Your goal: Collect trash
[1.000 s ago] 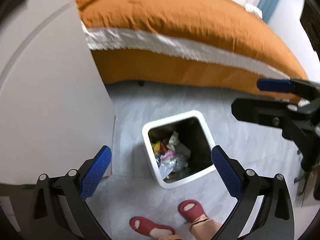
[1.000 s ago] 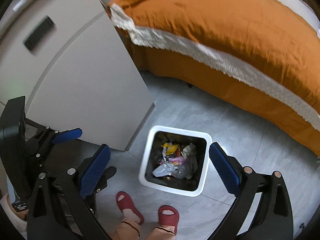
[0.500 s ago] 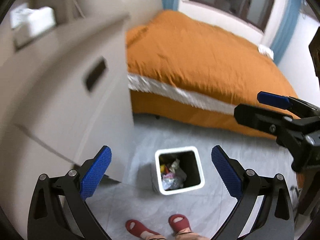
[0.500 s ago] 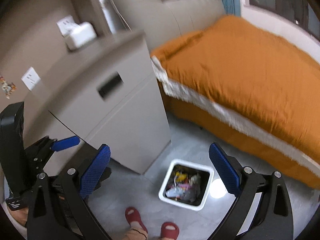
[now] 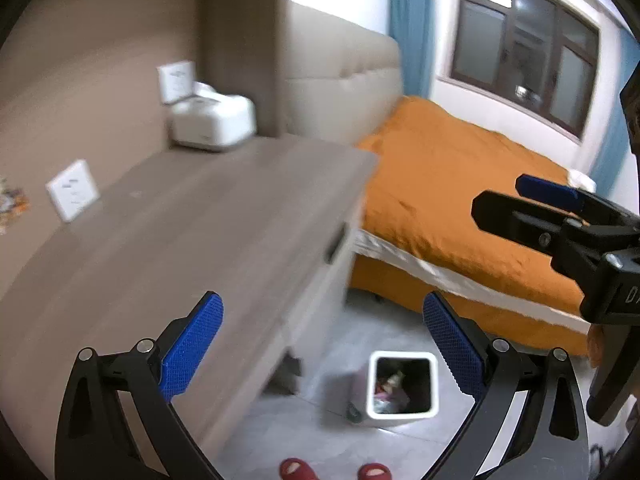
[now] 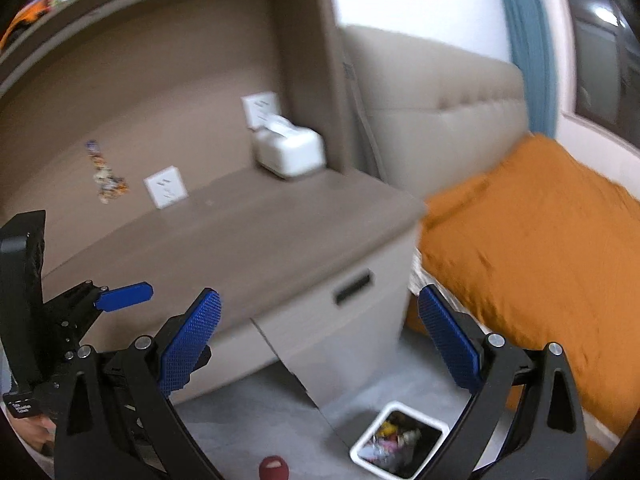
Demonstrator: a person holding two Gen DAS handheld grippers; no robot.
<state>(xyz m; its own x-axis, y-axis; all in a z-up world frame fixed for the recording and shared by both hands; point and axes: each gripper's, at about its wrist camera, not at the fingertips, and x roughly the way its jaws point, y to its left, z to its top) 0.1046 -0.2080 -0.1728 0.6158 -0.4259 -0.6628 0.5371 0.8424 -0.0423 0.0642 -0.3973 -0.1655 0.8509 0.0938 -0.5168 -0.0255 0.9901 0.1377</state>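
Observation:
A white square trash bin (image 5: 401, 390) stands on the grey floor, with crumpled wrappers inside; it also shows in the right wrist view (image 6: 398, 446). My left gripper (image 5: 322, 346) is open and empty, held high above the bin beside the cabinet's edge. My right gripper (image 6: 318, 346) is open and empty, high above the floor and facing the cabinet front. The right gripper shows at the right of the left wrist view (image 5: 560, 224), and the left gripper at the left of the right wrist view (image 6: 80, 312).
A grey-brown bedside cabinet top (image 5: 200, 220) carries a white box (image 5: 212, 120) at its back. Wall sockets (image 6: 166, 186) sit on the brown wall. A bed with an orange cover (image 5: 460, 200) lies to the right. Red slippers (image 5: 296, 470) show at the bottom.
Both grippers have risen and tilted up from over the bin. The bin has shrunk toward the bottom of both views and the cabinet top and wall have come into sight.

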